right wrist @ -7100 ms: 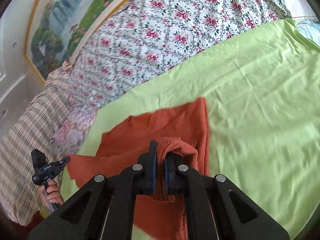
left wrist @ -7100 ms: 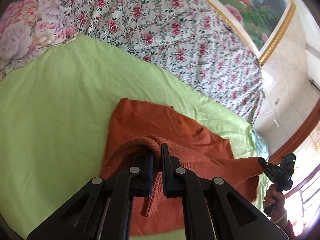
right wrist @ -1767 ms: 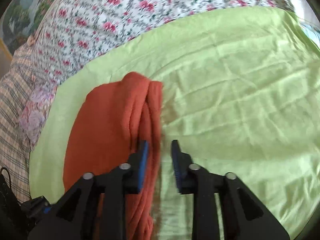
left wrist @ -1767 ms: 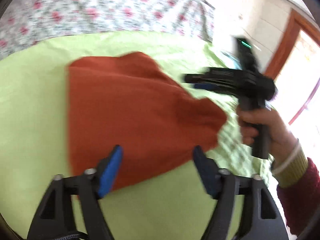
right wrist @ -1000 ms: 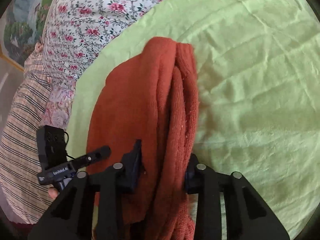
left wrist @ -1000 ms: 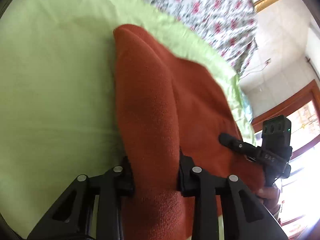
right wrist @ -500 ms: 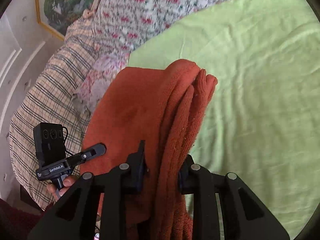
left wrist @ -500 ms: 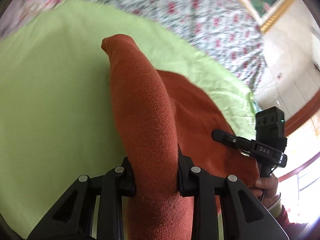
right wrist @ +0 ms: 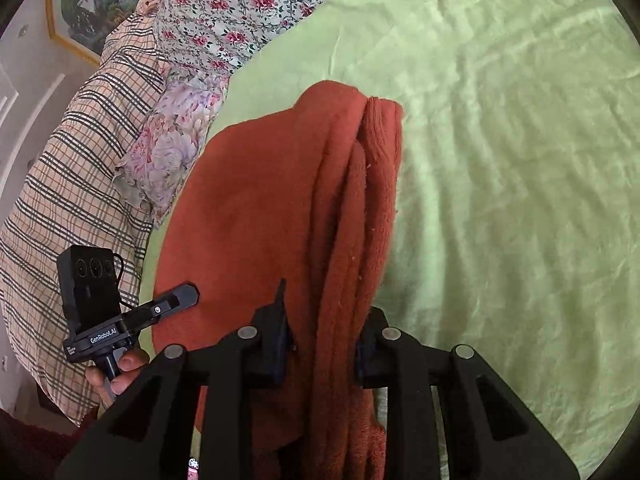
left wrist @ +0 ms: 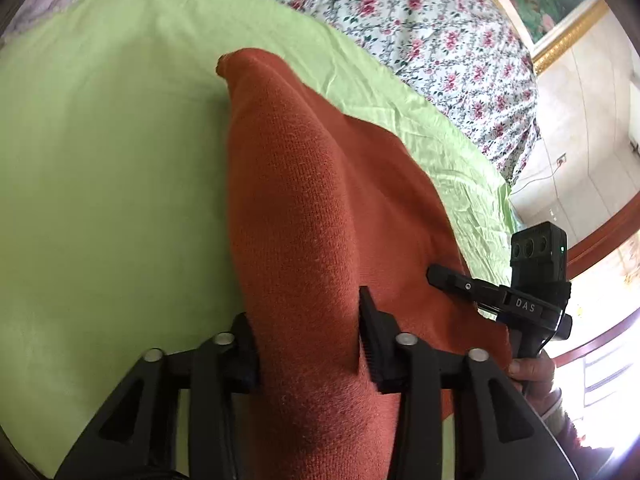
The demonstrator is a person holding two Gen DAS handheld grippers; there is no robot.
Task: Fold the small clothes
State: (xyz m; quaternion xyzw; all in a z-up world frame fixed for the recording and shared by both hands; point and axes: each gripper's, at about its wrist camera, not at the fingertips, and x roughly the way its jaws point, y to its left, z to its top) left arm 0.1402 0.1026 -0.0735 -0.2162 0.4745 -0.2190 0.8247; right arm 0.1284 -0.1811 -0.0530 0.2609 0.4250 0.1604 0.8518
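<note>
A rust-orange knitted sweater (left wrist: 296,216) lies folded on the green sheet (left wrist: 100,168). My left gripper (left wrist: 308,340) is shut on its thick left folded edge, which fills the gap between the fingers. My right gripper (right wrist: 320,340) is shut on the layered right edge of the sweater (right wrist: 256,208). Each gripper shows in the other's view: the right one (left wrist: 432,273) at the sweater's right side, the left one (right wrist: 192,293) at its left side. The cloth spans between them.
The green sheet (right wrist: 500,152) covers the bed. A floral quilt (left wrist: 420,20) lies behind it, with a plaid blanket (right wrist: 72,152) and a floral pillow (right wrist: 172,148) at the left. A framed painting (left wrist: 548,4) hangs on the wall.
Both grippers stay clamped on the sweater's edges. The view has shifted slightly, with the sweater a little farther forward and lower over the sheet than half a second ago.
</note>
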